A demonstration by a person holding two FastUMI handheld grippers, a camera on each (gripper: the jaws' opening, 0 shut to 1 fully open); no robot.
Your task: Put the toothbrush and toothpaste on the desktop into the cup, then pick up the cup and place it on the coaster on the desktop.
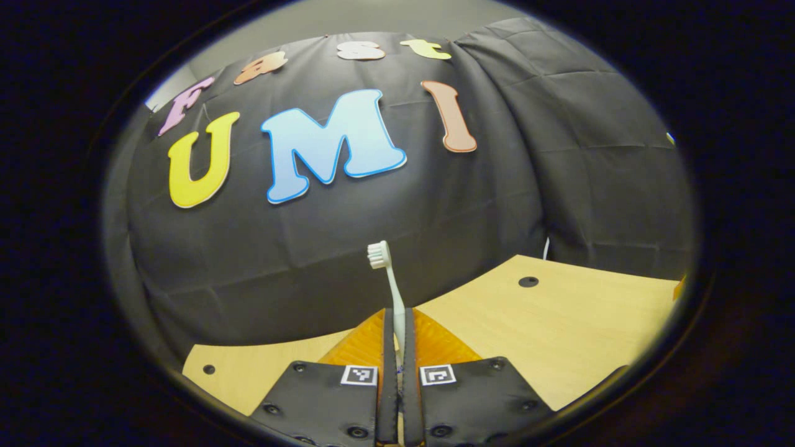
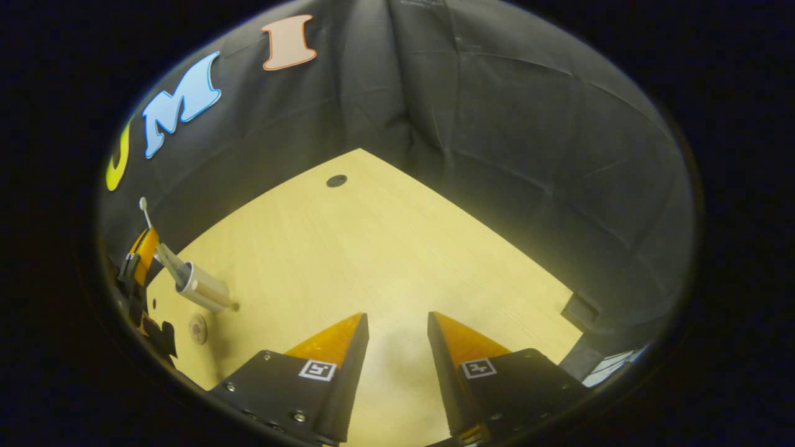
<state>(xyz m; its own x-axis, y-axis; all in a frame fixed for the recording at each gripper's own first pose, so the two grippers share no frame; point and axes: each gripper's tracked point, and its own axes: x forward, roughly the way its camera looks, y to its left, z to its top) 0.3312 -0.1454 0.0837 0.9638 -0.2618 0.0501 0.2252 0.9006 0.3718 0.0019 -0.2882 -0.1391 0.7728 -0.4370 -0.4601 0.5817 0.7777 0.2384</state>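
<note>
The toothbrush point(image 1: 391, 292) is being held by the left tool point(image 1: 397, 347), its handle pinched between the two fingers, which are closed almost completely onto it. The brush is standing upright beyond the fingertips, bristle head at the top, in front of the booth's black wall. The pale wooden desk point(image 1: 559, 323) is lying below and ahead of this tool.

In the right gripper view, the left tool point(image 2: 141, 251) is seen far off to the left of the right tool, with the brush head point(image 2: 143, 203) rising above it. A pale cylinder, judged to be the cup point(image 2: 202, 287), is sitting just beside and below that tool, appearing tilted by the lens. A small round disc, probably the coaster point(image 2: 197, 328), is lying on the desk just past the cup, towards the camera. The toothpaste cannot be made out.

The step in hand is judged to be lowering the brush into the cup. It would be done well by centring the handle's lower end over the cup's mouth, keeping the brush near vertical, and releasing only once the end is inside, so the cup is not tipped.

The right tool point(image 2: 397, 323) is being held open to a moderate width above bare desk, with nothing between its fingers and nothing touched.
</note>
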